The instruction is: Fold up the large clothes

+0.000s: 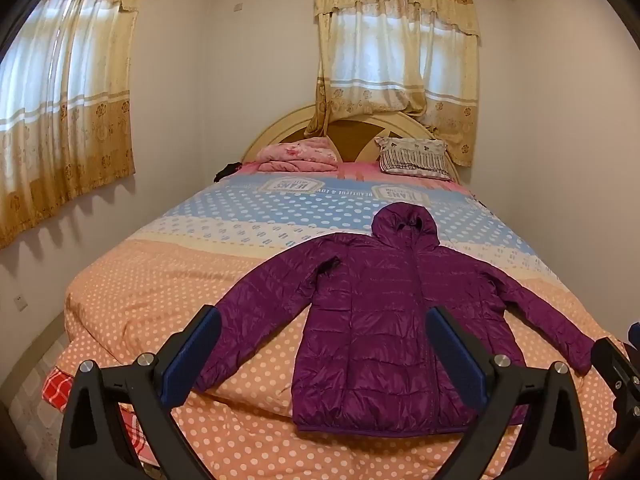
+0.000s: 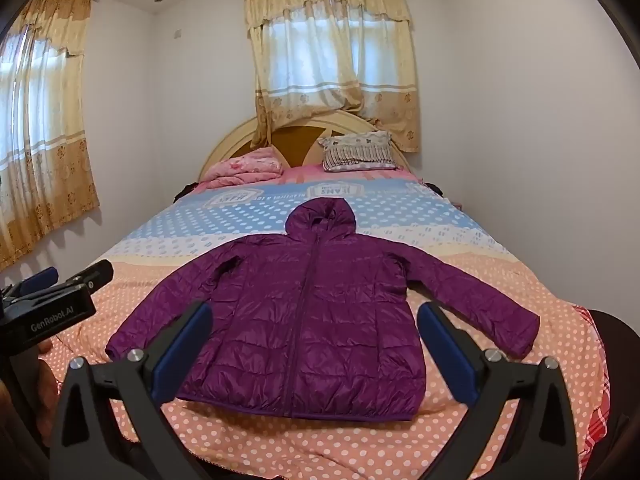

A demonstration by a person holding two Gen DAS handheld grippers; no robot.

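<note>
A purple hooded puffer jacket (image 1: 372, 320) lies flat and face up on the bed, zipped, hood toward the headboard, both sleeves spread out to the sides. It also shows in the right wrist view (image 2: 316, 316). My left gripper (image 1: 324, 332) is open and empty, held above the foot of the bed before the jacket's left sleeve and hem. My right gripper (image 2: 316, 328) is open and empty, held above the jacket's lower half. The left gripper's body (image 2: 52, 304) shows at the left edge of the right wrist view.
The bed (image 1: 160, 288) has a dotted orange, cream and blue cover. A pink folded blanket (image 1: 296, 156) and a striped pillow (image 1: 416, 156) lie by the headboard. Walls and curtained windows stand close at left and behind. A red checked cloth (image 1: 60, 388) hangs at the bed's corner.
</note>
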